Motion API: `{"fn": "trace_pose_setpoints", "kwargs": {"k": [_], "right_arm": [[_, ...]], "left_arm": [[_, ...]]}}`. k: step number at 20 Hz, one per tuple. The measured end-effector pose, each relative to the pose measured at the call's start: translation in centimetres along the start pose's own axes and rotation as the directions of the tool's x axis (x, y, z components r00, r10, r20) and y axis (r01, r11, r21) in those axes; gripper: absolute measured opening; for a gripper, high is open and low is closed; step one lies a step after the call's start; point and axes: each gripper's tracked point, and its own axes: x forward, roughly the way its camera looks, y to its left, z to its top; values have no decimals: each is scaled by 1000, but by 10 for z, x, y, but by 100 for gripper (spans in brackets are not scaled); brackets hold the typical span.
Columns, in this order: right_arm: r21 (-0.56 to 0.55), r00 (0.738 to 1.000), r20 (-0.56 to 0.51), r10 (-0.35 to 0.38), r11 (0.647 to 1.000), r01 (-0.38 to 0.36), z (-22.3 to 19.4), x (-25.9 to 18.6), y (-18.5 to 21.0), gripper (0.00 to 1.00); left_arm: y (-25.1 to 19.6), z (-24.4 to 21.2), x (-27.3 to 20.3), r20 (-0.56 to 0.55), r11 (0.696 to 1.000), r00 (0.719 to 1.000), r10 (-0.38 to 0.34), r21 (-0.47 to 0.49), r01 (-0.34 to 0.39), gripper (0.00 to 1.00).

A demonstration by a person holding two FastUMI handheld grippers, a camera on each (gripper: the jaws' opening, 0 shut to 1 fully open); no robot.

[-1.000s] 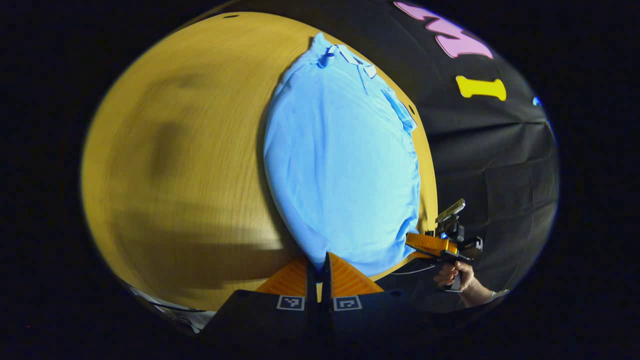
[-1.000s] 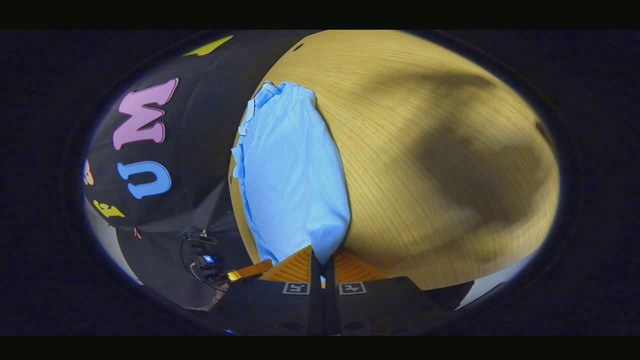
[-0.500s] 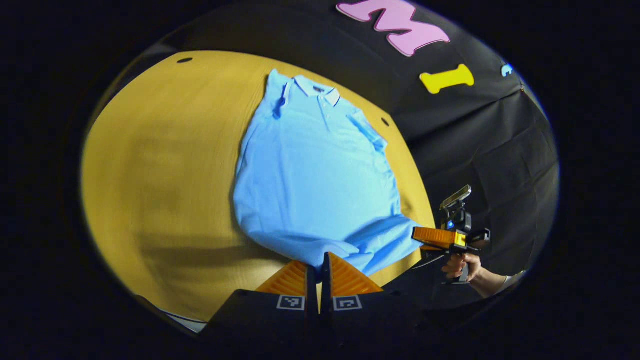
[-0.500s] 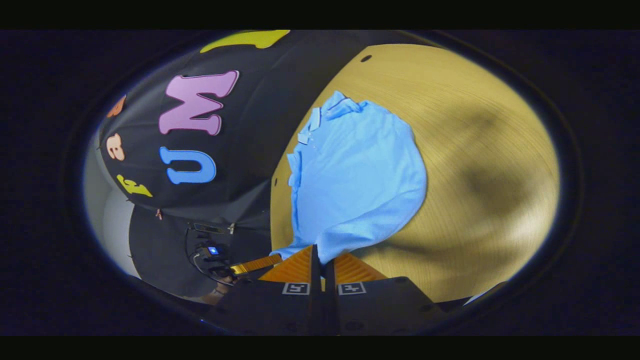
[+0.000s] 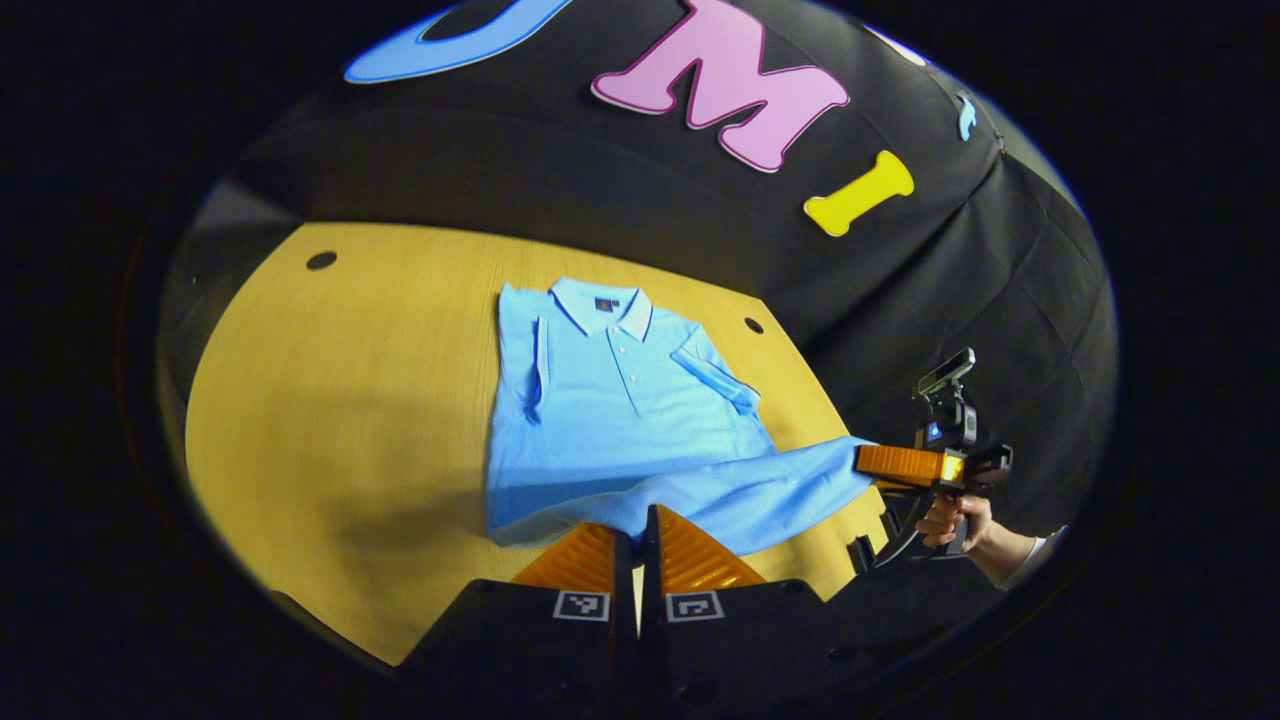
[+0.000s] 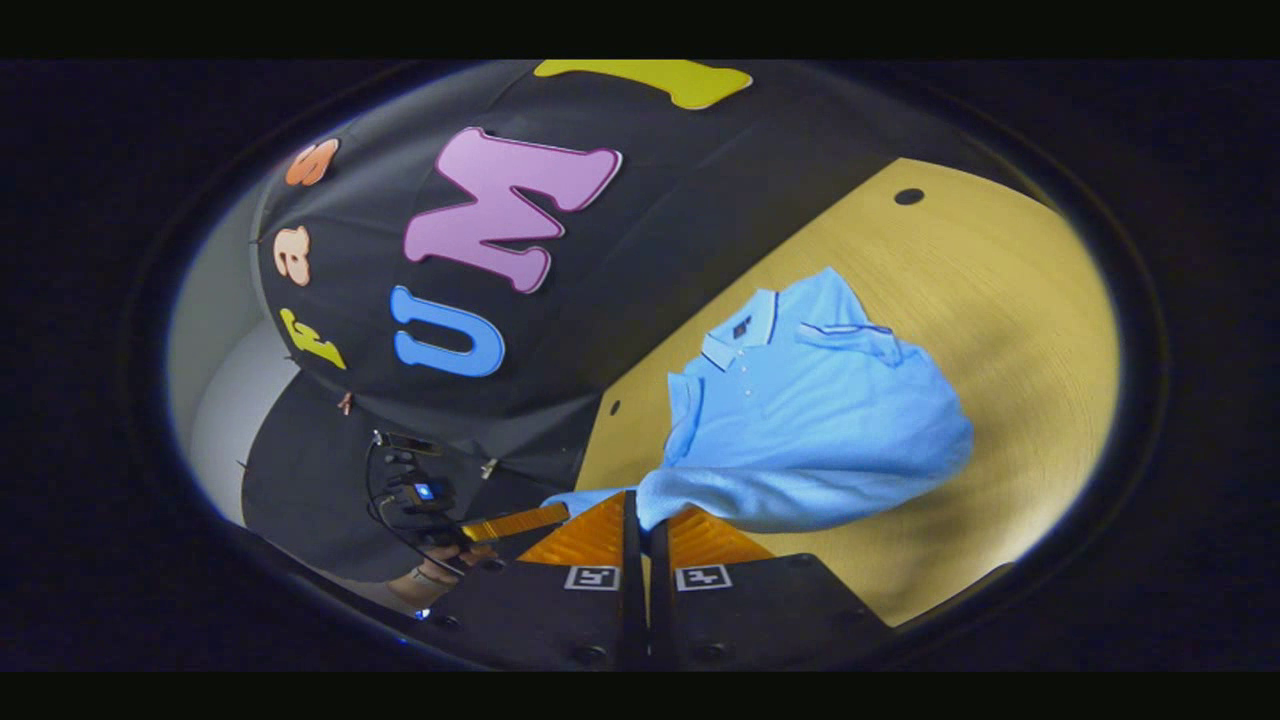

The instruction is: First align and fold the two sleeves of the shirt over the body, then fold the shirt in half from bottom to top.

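Both tools are clamped on the hem of the blue shirt (image 5: 620, 400): left tool (image 5: 637, 535) on one bottom corner, right tool (image 6: 640, 520) on the other, lifted off the wooden surface (image 5: 350, 400). Sleeves look folded in, I think. Uneven carry could skew the fold or flip a sleeve loose.

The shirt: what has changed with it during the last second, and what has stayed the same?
Both grippers have lifted the shirt's bottom hem off the table; a second ago the shirt lay flat. The left gripper and right gripper rose and drew back, so the collar looks farther off. Unchanged: both stay shut on the hem, sleeves folded in, collar end resting on the table.
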Motion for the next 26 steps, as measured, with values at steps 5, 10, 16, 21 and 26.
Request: {"fn": "trace_pose_setpoints", "kwargs": {"k": [5,10,16,21,26], "right_arm": [[-106,997,69,-13,994,21,75,46,-2,5],[-195,990,130,-62,977,86,146,109,-17,5],[-308,969,178,-172,925,221,207,180,-63,6],[-279,939,145,-311,898,340,213,220,-135,6],[-302,904,66,-422,855,421,184,233,-186,5]], "left_arm": [[5,80,25,106,999,994,28,41,-32,6],[28,146,81,163,996,983,80,19,-84,6],[66,212,163,215,983,960,182,-32,-179,6],[100,201,228,125,955,947,296,1,-298,6],[105,193,237,-31,923,923,384,17,-384,26]]}}
